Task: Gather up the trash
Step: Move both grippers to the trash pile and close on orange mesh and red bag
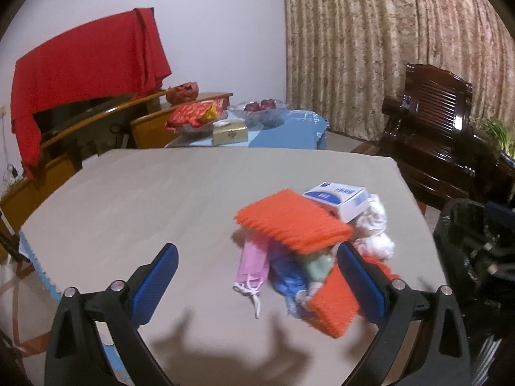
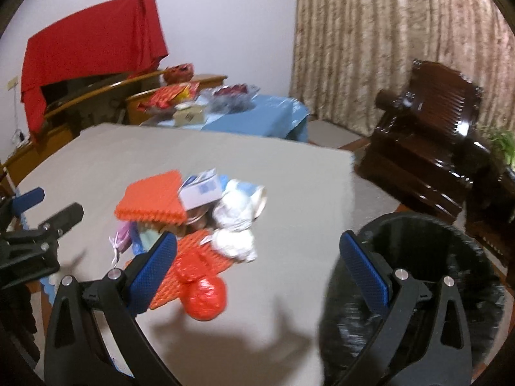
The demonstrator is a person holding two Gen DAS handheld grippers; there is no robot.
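The trash lies in one heap on the grey cloth-covered table (image 1: 145,199), toward its right-hand side, and beyond that table edge stands the round bin lined with a black plastic bag (image 2: 450,257). The coming move turns on this line-up: heap, then table edge, then bin, all running to the right.

The left gripper (image 1: 257,281) hangs low over the near part of the table with its jaws spread wide and nothing between them. The heap sits ahead and to the right of its centre line, so that the right blue pad stands just in front of the lower flat orange ridged foam mat (image 1: 331,305), while the left pad has only bare cloth ahead of it. The pink face mask with white ear loops (image 1: 252,267) lies with its long axis pointing roughly toward this gripper, inside the span of the jaws.

The right gripper (image 2: 257,268) is also wide open and empty. From it the heap lies ahead and to the left: the crumpled red plastic bag (image 2: 202,292) is just beside its left pad, and the white crumpled tissue wad (image 2: 235,228) a little further off. Its right pad overlaps the bin's rim in the picture.

Judging from this, the right gripper is the better placed for carrying to the bin, and the red bag is its nearest piece. The upper orange mat (image 1: 291,220) and the white and blue cardboard box (image 1: 338,197) sit at the far side of the heap.
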